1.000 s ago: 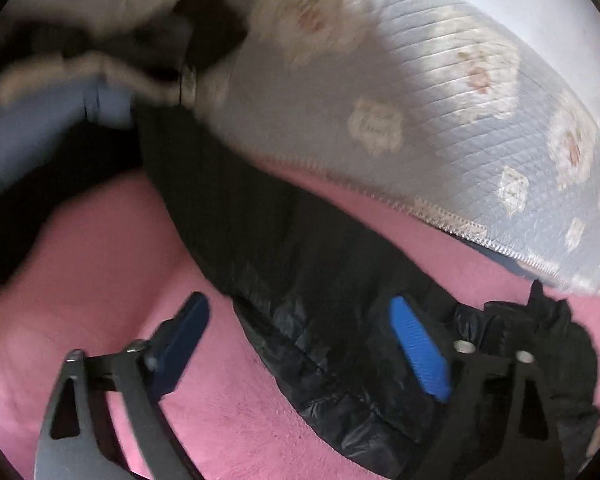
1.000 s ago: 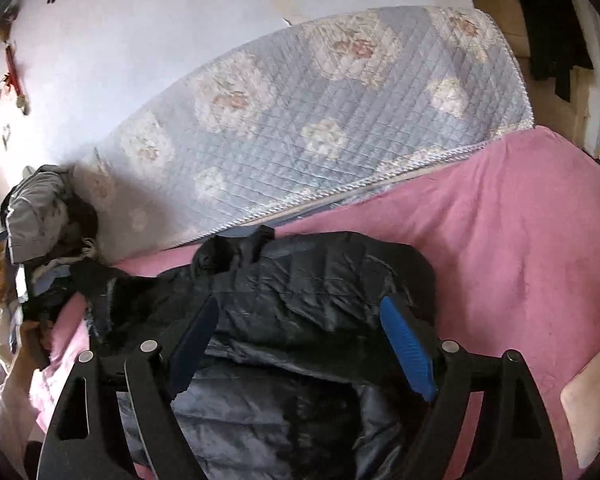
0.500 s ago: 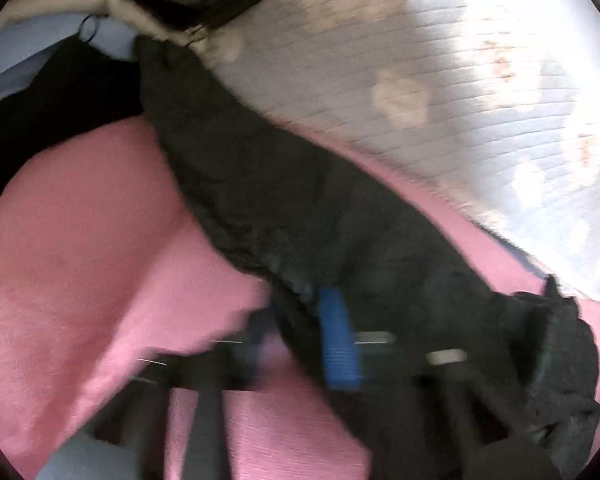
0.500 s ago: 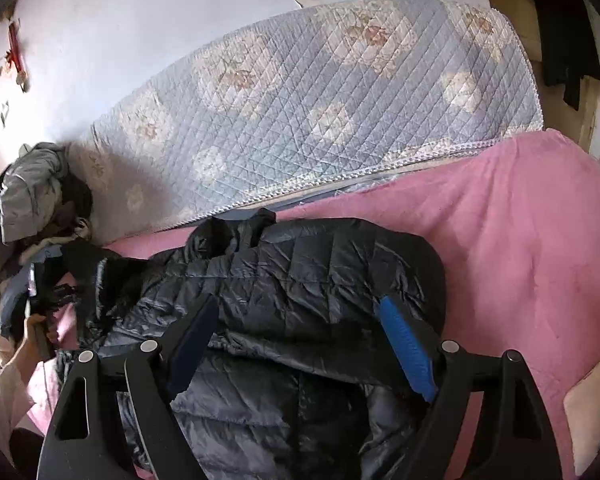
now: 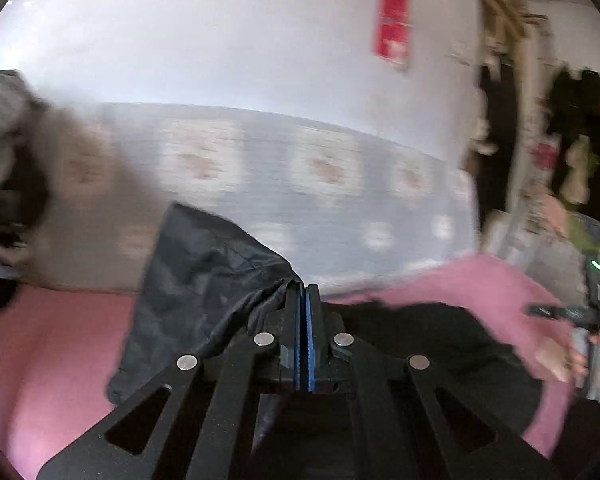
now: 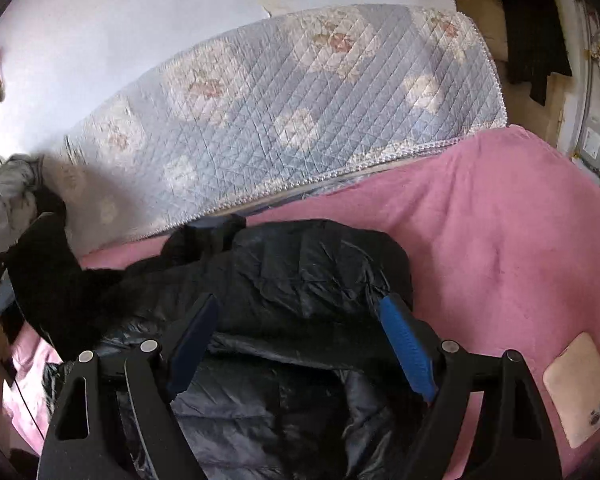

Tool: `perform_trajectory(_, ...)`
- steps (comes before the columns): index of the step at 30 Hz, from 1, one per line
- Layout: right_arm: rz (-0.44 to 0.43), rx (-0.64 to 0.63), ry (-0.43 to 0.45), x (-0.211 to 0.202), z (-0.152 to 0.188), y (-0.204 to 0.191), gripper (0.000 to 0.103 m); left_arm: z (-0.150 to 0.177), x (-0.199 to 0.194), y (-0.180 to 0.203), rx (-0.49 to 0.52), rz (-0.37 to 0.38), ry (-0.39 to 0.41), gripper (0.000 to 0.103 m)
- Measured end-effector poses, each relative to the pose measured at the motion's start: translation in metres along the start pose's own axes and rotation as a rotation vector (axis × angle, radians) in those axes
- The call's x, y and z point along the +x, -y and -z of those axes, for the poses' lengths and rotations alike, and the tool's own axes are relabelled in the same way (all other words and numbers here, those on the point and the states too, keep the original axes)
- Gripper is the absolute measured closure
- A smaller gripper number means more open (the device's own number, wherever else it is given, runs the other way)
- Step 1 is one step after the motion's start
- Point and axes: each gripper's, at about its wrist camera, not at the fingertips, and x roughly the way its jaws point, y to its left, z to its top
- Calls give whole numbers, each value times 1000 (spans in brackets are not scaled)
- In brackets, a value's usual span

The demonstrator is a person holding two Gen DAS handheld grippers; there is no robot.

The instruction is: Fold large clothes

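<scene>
A bed covered in a fuzzy pink blanket (image 6: 500, 240) fills most of the right wrist view, with a quilted grey-blue floral mattress pad (image 6: 300, 120) propped along the white wall behind it. The large black quilted puffer jacket (image 6: 300, 280) lies spread across the blanket, its collar toward the pad and one dark sleeve reaching to the left, toward a heap of grey and dark clothes (image 6: 8, 200). The right claw (image 6: 300, 344) hangs over the jacket's middle with its 2 blue-padded fingers wide apart, gripping nothing. In the blurred left wrist view, the left claw (image 5: 304, 296) is fully closed, its pads pinching a fold of the jacket (image 5: 204, 280) and holding that dark fabric raised above the blanket. A pale pink phone (image 6: 578, 392) lies face down on the blanket at the lower right.
</scene>
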Motion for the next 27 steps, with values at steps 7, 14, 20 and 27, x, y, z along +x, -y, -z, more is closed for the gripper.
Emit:
perform_trajectory(7, -72, 81, -84, 3, 1, 11, 18, 49, 60, 71, 164, -38, -180, 97)
perform_trajectory(14, -61, -42, -58, -13, 9, -10, 19, 34, 2, 76, 222, -132, -41, 10)
perform_trajectory(20, -76, -23, -124, 3, 13, -12, 19, 10, 4, 17, 50, -292, -91, 10)
perform_trajectory(27, -41, -49, -146, 5, 22, -7, 19, 39, 43, -90, -243, -483, -371, 15)
